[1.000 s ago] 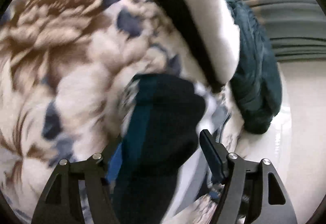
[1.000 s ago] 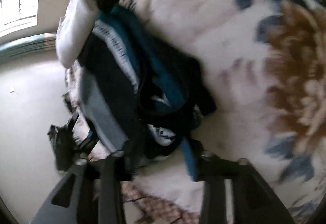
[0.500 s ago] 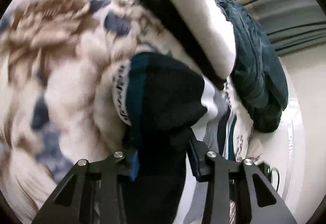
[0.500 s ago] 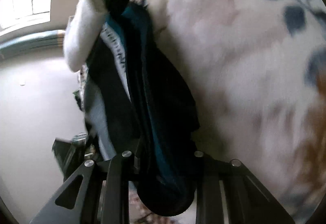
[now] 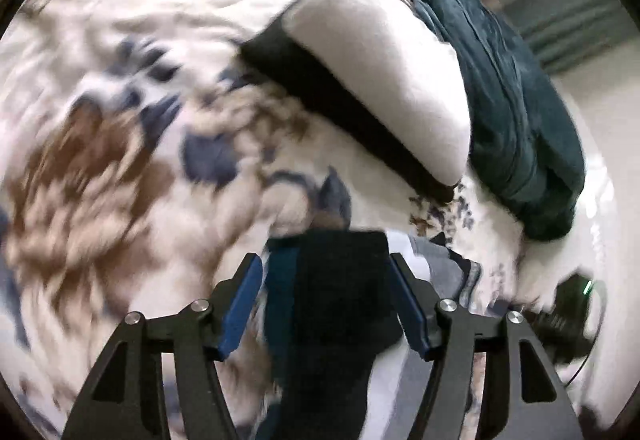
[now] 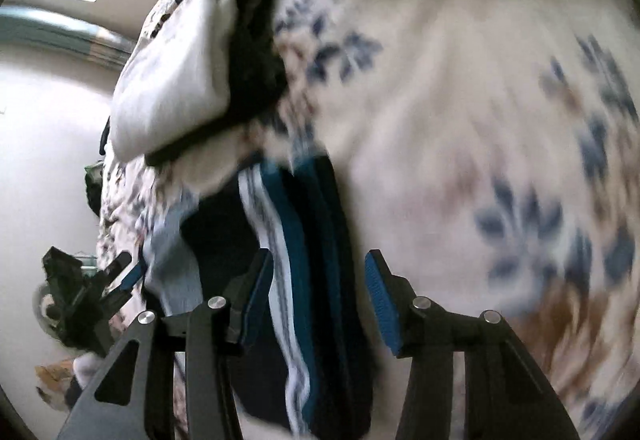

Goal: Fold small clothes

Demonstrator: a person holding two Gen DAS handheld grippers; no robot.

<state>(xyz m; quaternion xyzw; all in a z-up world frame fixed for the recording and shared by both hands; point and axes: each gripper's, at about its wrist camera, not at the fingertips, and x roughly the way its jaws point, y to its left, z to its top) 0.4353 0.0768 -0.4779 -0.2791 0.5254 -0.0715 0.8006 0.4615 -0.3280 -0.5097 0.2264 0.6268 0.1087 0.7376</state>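
One dark garment [image 5: 340,304], black with teal panels and white stripes, lies on the floral blanket [image 5: 120,144] and is seen by both cameras; in the right wrist view the striped edge [image 6: 288,280] shows. Two grippers. Left gripper [image 5: 326,304]: jaws opening, garment sits between the blue pads, a sliver of gap visible on each side, pads not pressing. Right gripper [image 6: 316,300]: jaws opening too, garment between them, left pad close against the cloth, right pad clear of it with blanket showing in the gap. The left gripper also shows at the left edge of the right wrist view [image 6: 116,280]. Three other cloth items at the far side: one white folded piece [image 5: 380,80], one black piece [image 5: 332,100] under it, one dark teal bundle [image 5: 520,120] to the right of the white one. One small black device with a green light [image 5: 572,304] at the near right, blurred, cannot tell what it is. Versus half a second ago: both sets of jaws were clamped tight on the garment, now they are spread. The garment is lower in both views, and more blanket is visible beyond it. Heavy motion blur on the blanket pattern.
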